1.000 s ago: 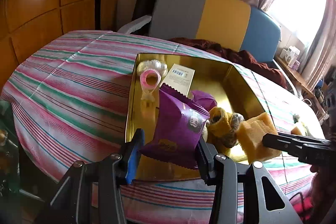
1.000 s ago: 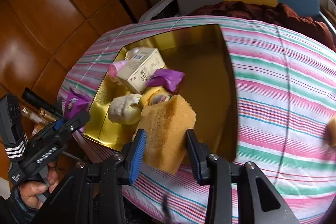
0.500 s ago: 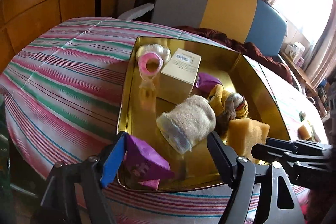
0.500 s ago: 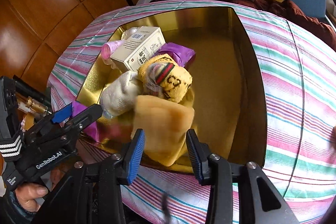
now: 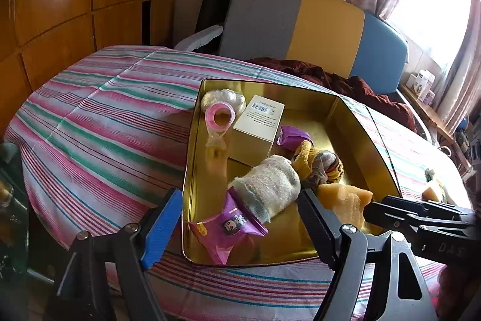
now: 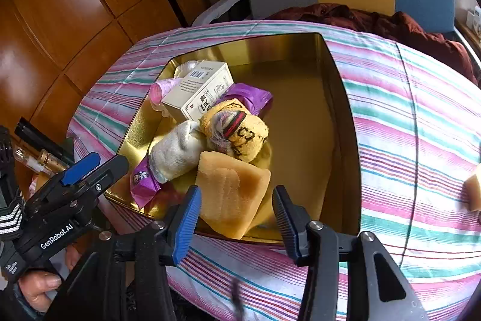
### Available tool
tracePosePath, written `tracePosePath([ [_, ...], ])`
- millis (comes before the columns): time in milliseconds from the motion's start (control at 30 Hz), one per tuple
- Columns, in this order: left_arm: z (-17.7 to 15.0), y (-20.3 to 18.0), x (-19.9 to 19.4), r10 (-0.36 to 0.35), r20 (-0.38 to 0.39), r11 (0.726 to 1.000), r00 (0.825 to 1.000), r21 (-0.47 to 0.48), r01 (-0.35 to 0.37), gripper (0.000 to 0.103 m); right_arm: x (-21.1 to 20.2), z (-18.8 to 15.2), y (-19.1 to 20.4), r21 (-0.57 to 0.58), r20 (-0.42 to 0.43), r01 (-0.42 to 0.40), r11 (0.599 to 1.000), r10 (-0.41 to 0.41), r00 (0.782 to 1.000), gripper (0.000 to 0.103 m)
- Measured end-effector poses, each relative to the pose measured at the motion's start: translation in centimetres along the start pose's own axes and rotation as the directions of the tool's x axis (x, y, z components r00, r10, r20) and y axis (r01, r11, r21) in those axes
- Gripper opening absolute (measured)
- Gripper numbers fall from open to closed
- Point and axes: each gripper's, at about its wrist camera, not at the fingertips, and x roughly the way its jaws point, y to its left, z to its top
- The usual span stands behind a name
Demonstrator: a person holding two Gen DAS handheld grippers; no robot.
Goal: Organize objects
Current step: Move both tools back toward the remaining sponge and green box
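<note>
The yellow sponge (image 6: 233, 194) lies in the near corner of the gold tin (image 6: 345, 122), a soft, porous wedge leaning on the near wall with its long side running up toward the rolled socks. The purple snack packet (image 5: 228, 226) — crinkled foil with crimped ends — lies flat on the tin floor at the near left, its long axis slanting from the near wall toward the white sock (image 5: 267, 190), a fuzzy roll that rests on one end of it. Behind sit a yellow patterned sock ball (image 6: 237, 130), a cream cardboard box (image 5: 259, 125) and a pink tape ring (image 5: 219, 116). The tin stands on the striped cloth surface (image 5: 99, 122). The left gripper (image 5: 240, 218) has just been opening; its fingers stand wide apart, clear of the packet below them. The right gripper (image 6: 236, 214) has also just been opening — its fingers (image 6: 186, 218) are apart on either side of the sponge, no longer pressing it.
</note>
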Motion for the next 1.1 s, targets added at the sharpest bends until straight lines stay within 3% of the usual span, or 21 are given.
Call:
tracePosePath([
  [100,-0.1,-0.6,-0.6,0.02,0.02,0.999,1.0,0.024,-0.021,0.079,-0.5,-0.2,0.1,-0.01,0.021,0.028,1.0,-0.028,0.999,0.058],
  [300,-0.1,-2.2,-1.7,0.006,0.049,0.996,0.999,0.09,-0.01,0.08,-1.6,-0.4,-0.1,-0.029,0.065,0.068,0.997,-0.066,0.996,0.059],
  [433,-0.1,-3.2,-2.1,-0.005,0.058,0.992,0.998,0.13,-0.003,0.08,-2.2,-0.4,-0.6,-0.022,0.084,0.078,0.997,-0.076,0.994,0.065],
  [833,0.1,-6.8,-2.7,-0.059,0.063,0.97,0.996,0.239,0.042,0.08,-3.5,-0.9,-4.9,0.096,0.099,0.12,0.988,-0.13,0.987,0.067],
  [1100,0.2,-10.3,-2.4,-0.145,0.032,0.942,0.989,0.311,0.128,0.08,-4.6,-1.5,-10.5,0.223,0.07,0.186,0.957,-0.207,0.976,0.067],
])
